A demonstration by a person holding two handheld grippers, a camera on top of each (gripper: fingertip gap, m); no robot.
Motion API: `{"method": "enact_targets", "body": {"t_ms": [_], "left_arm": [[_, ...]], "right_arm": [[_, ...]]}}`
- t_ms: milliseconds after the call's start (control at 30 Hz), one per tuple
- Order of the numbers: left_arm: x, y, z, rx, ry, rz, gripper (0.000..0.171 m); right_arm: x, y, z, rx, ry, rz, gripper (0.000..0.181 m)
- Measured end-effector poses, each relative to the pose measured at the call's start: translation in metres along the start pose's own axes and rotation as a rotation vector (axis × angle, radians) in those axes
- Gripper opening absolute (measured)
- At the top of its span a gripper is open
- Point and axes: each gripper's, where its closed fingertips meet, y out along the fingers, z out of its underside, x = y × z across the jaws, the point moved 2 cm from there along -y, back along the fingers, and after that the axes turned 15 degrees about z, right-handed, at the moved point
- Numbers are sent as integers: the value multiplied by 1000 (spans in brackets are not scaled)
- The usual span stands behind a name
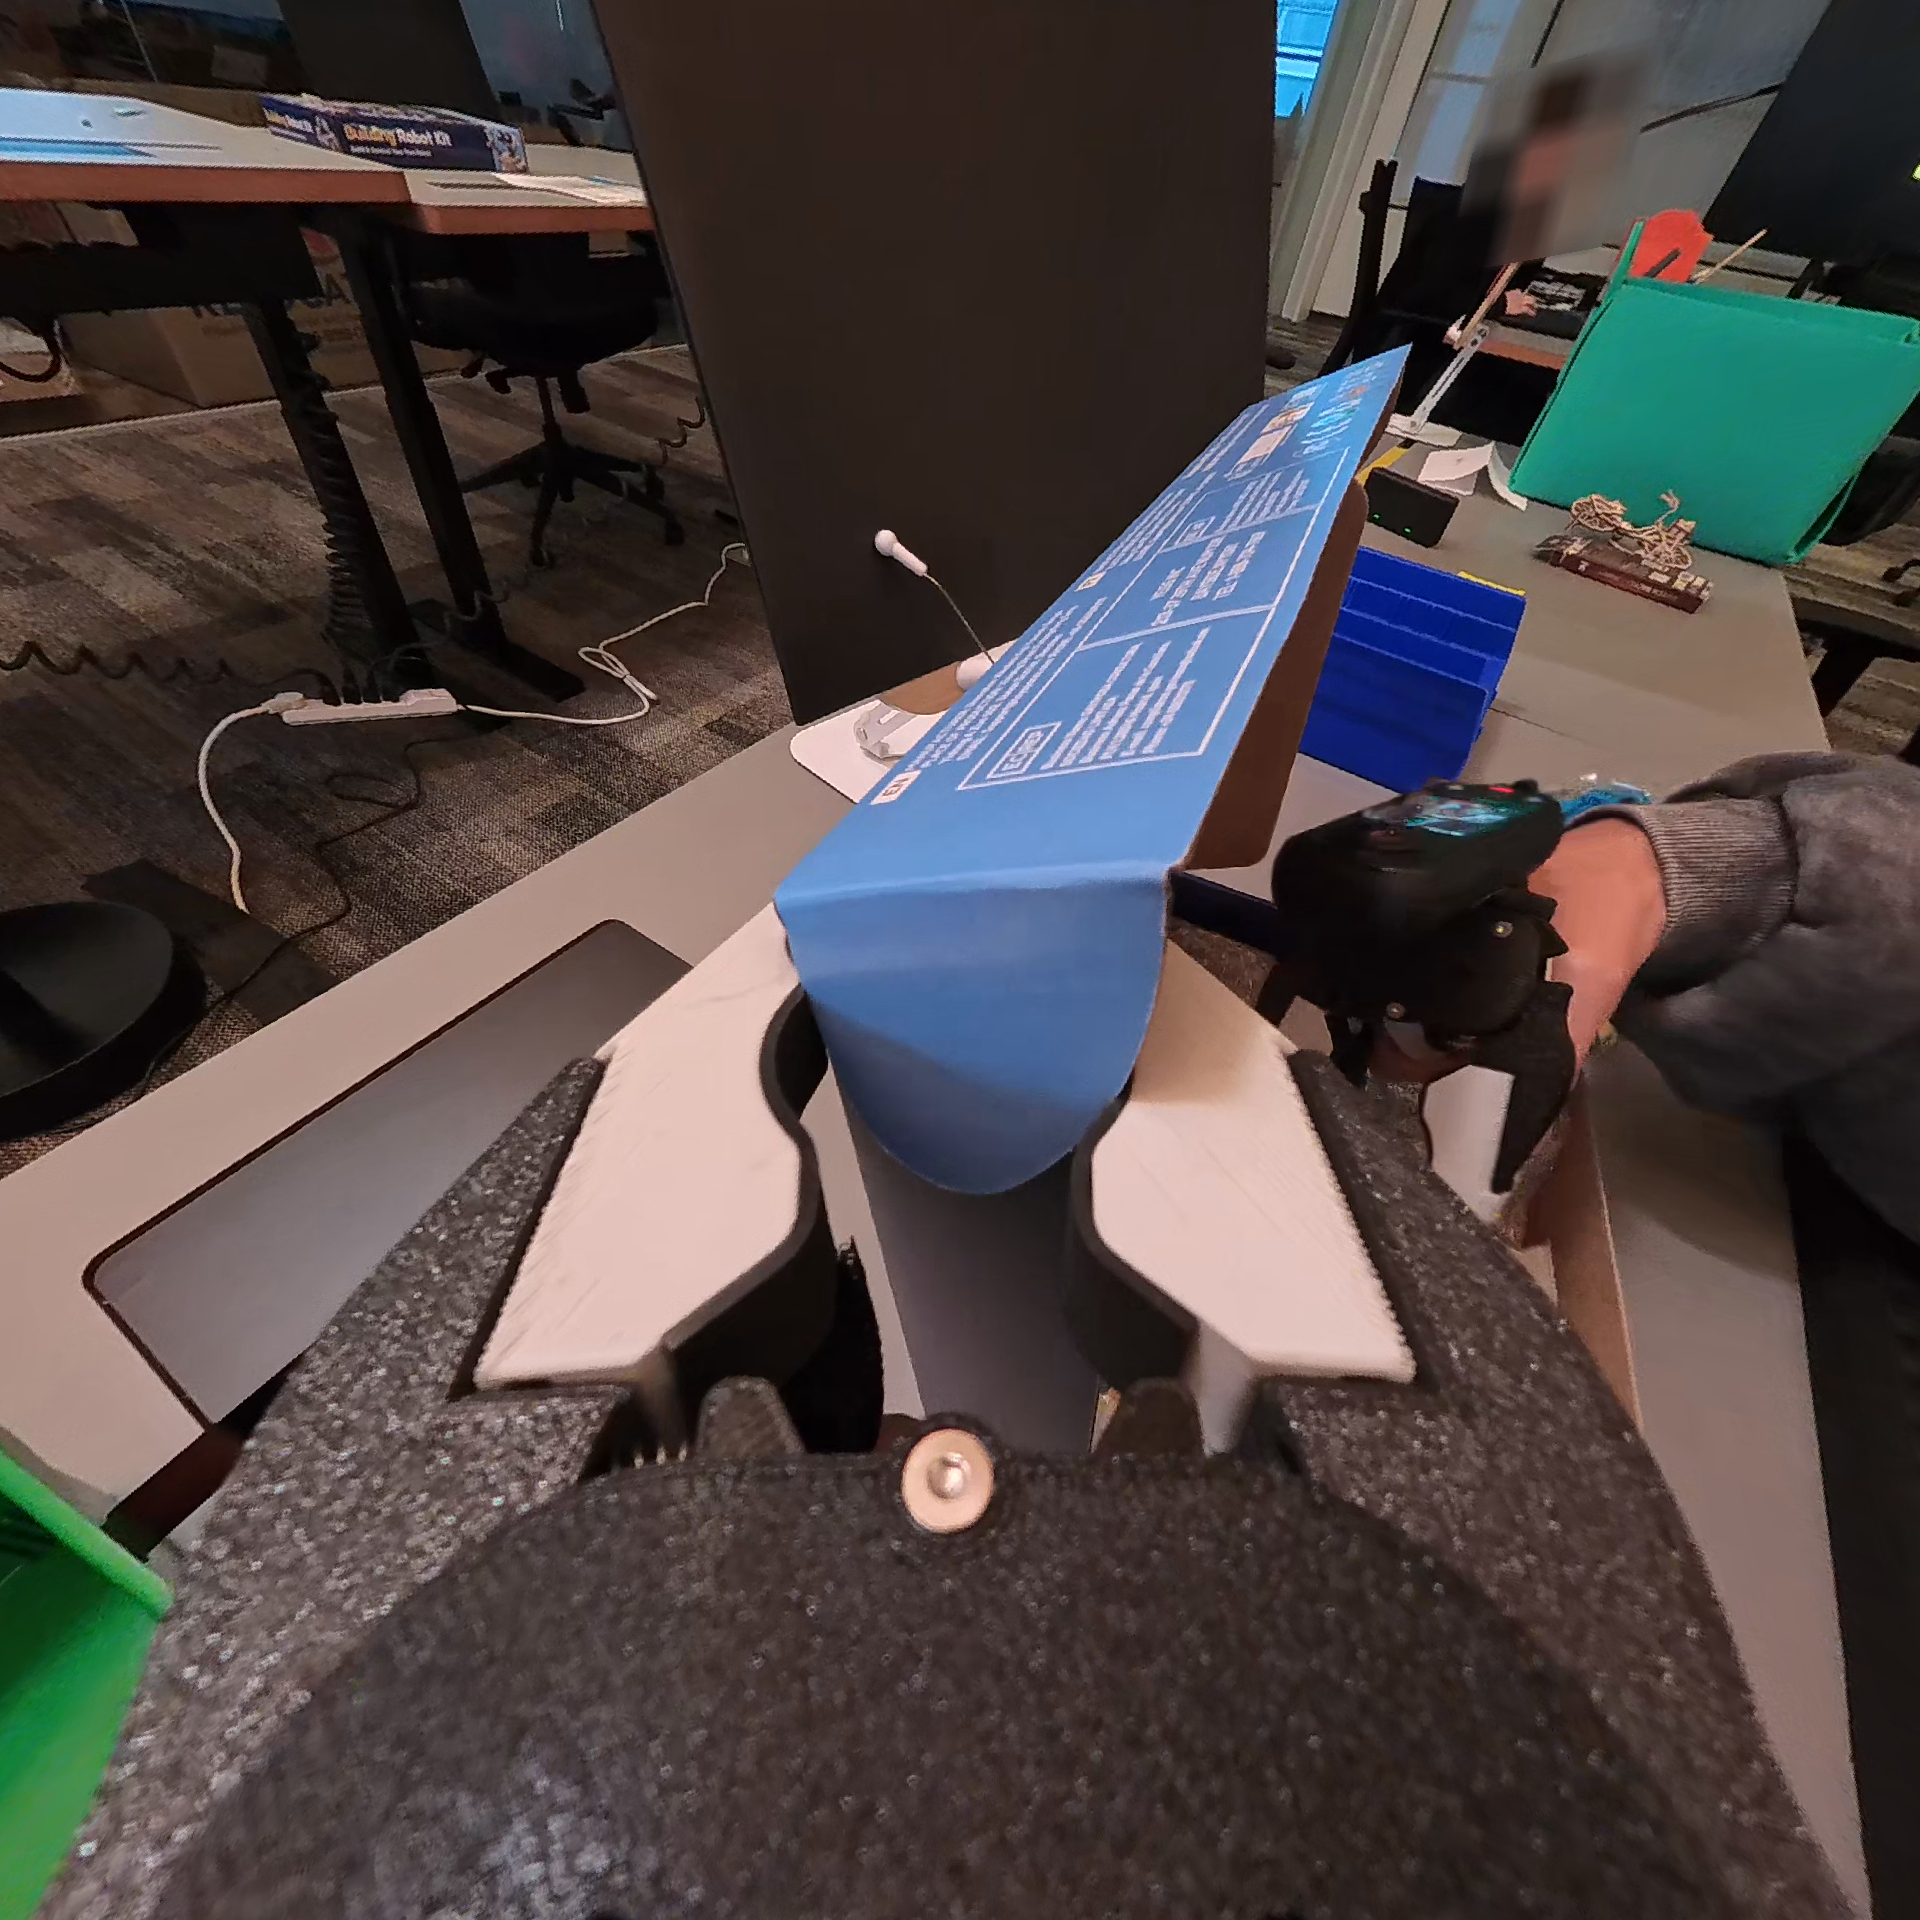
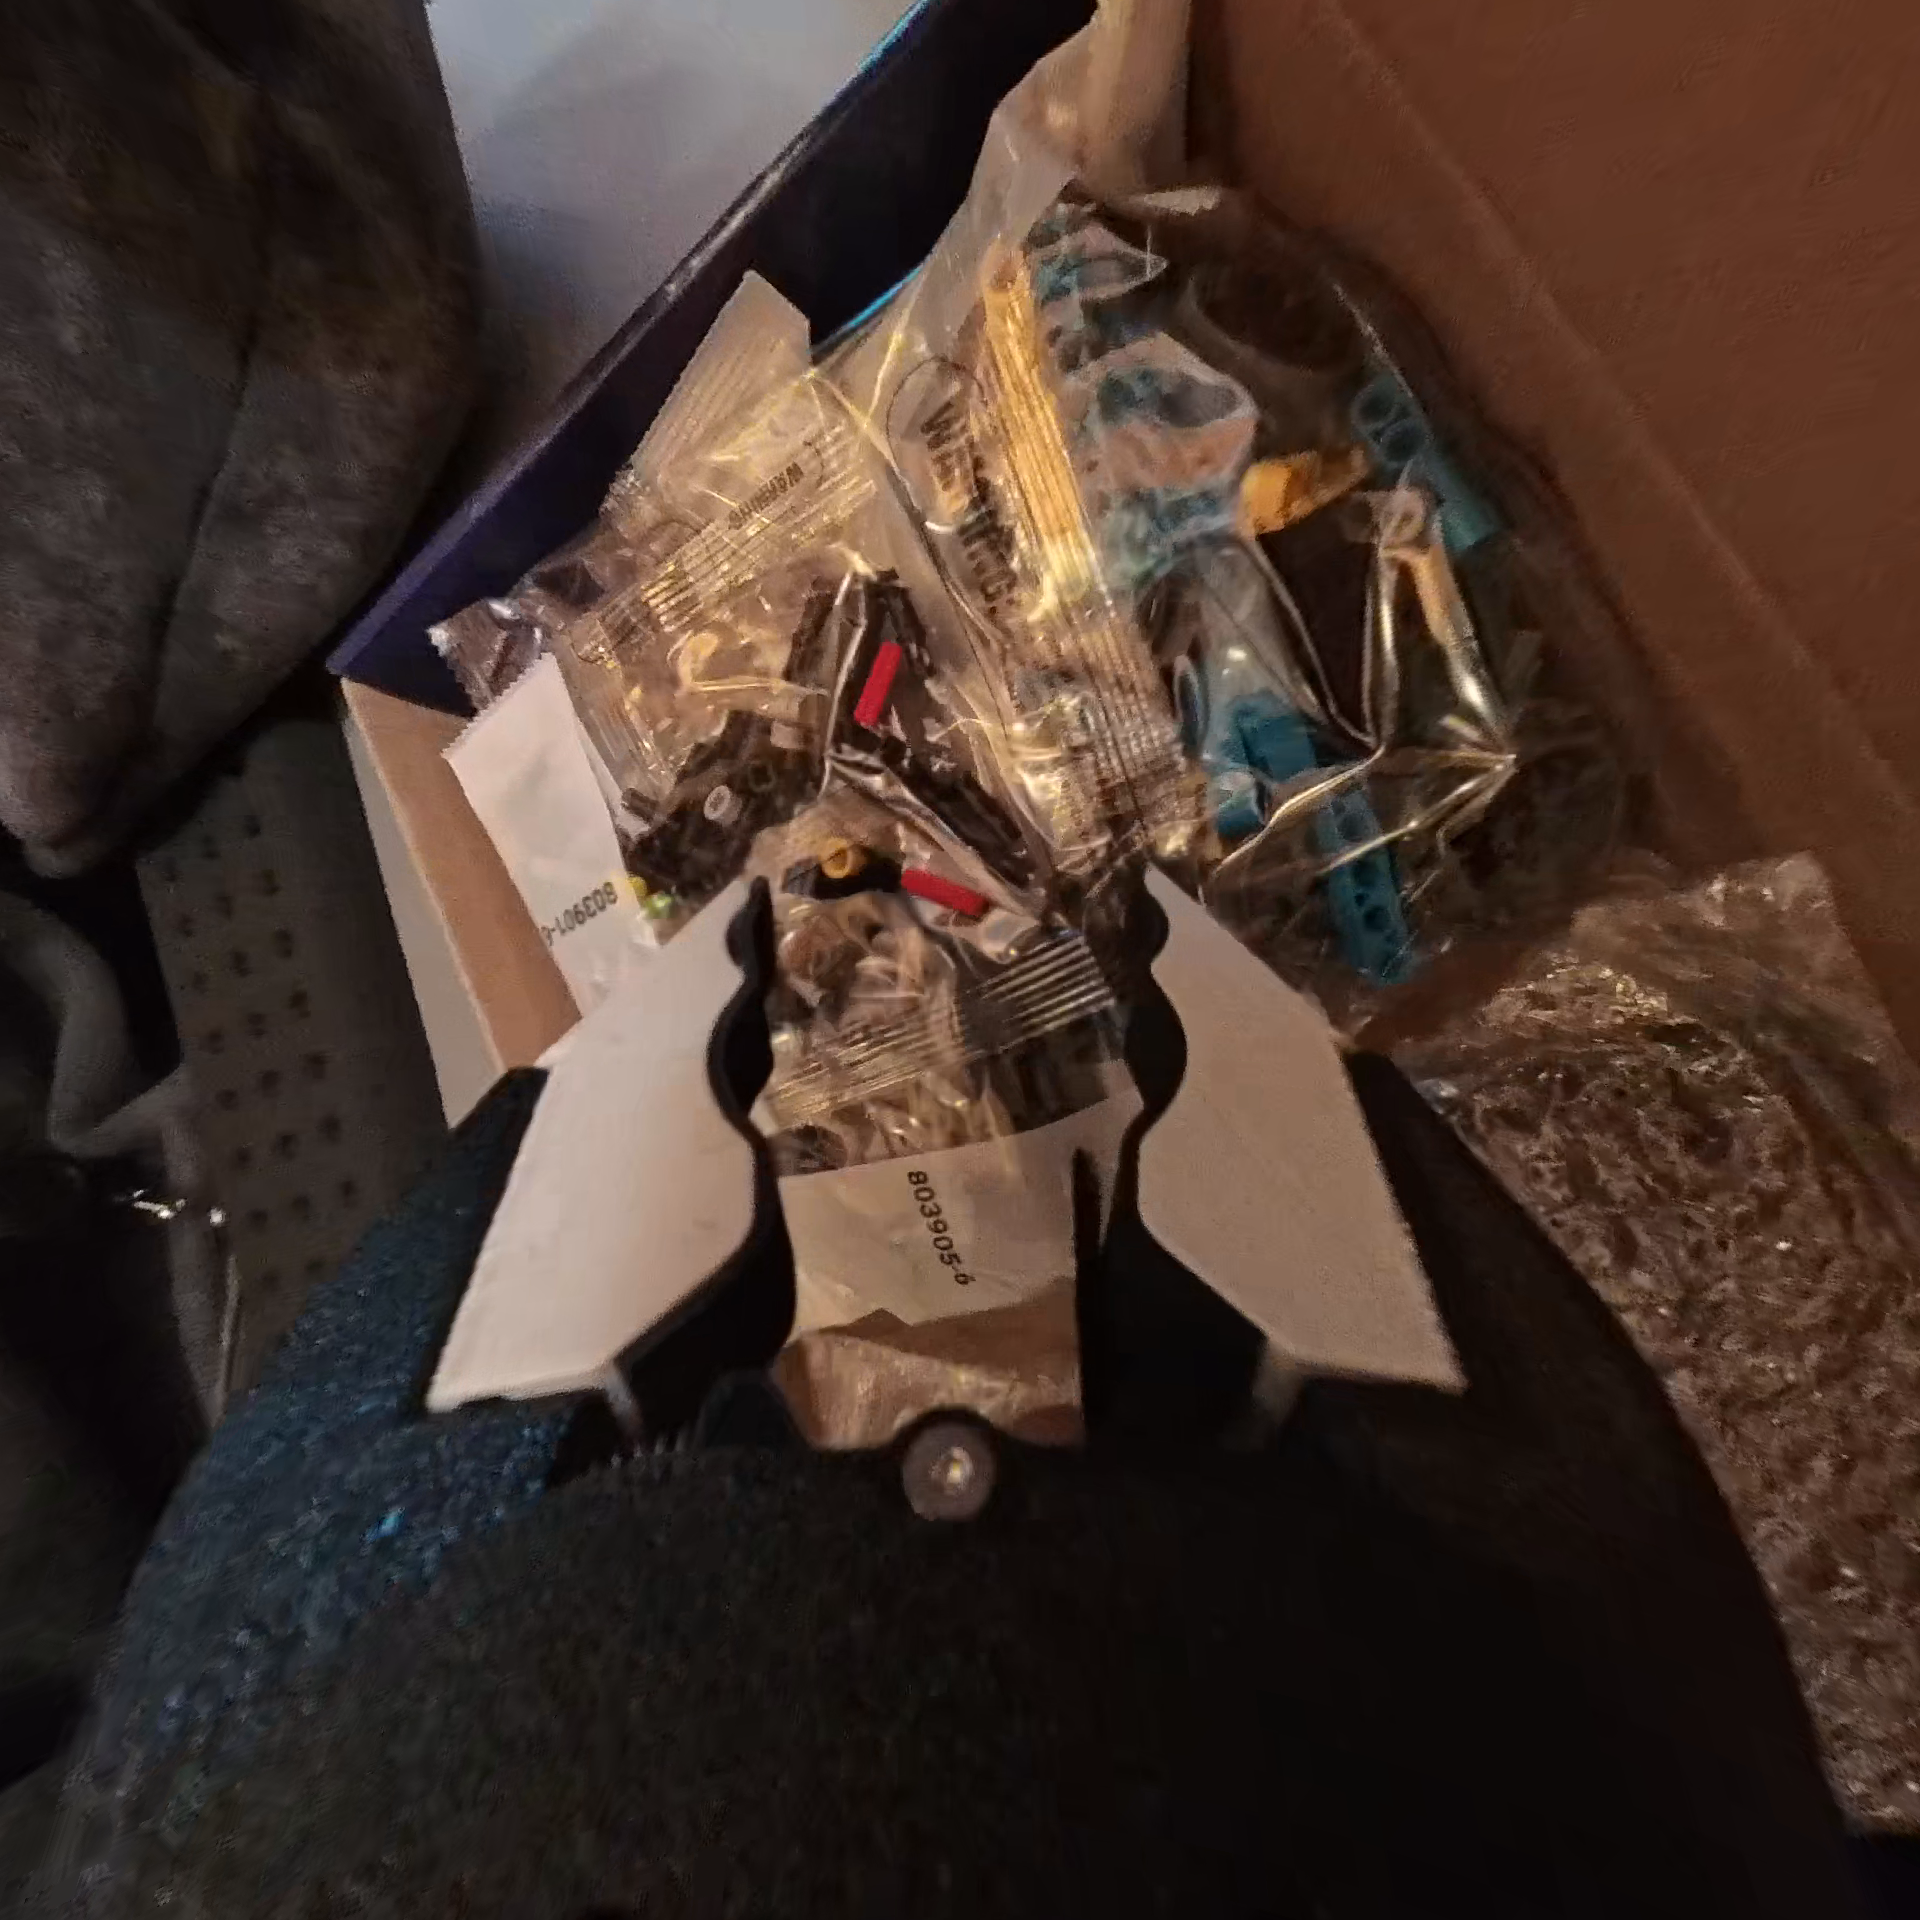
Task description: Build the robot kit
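My left gripper [image 1: 977, 1049] is shut on the rounded end flap of a blue printed box lid [image 1: 1091, 727] and holds the lid raised at a slant over the grey table [image 1: 1704, 1351]. My right gripper [image 2: 945, 935], held by a hand [image 1: 1600, 935] in a grey sleeve, also shows in the left wrist view [image 1: 1403, 1070], reaching down into the box under the lid. It is open inside the brown cardboard box [image 2: 1507, 364]. Its jaws straddle a clear bag of small parts [image 2: 935, 1039] with a white label. A bag of black and red parts [image 2: 790, 717] and a bag of teal parts [image 2: 1299, 623] lie beyond.
Bubble wrap [image 2: 1662, 1143] lies in the box at the right. A blue bin [image 1: 1413, 665], a teal board [image 1: 1714, 416] and a small wooden model [image 1: 1621, 540] stand farther back. A black panel [image 1: 956, 312] rises ahead. A grey laptop [image 1: 364, 1164] lies left, a green bin [image 1: 52, 1662] at lower left.
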Motion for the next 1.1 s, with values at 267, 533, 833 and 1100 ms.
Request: {"method": "enact_targets", "body": {"t_ms": [267, 533, 833, 1100], "left_arm": [[0, 0, 0, -1, -8, 0, 43], [-1, 0, 1, 12, 8, -4, 44], [-1, -1, 0, 5, 6, 2, 43], [-1, 0, 0, 5, 6, 2, 43]], "right_arm": [[42, -21, 7, 69, -178, -102, 30], [28, -19, 12, 22, -54, -107, 33], [48, -117, 9, -300, -144, 51, 0], [-31, -291, 187, -252, 143, 857, 0]]}}
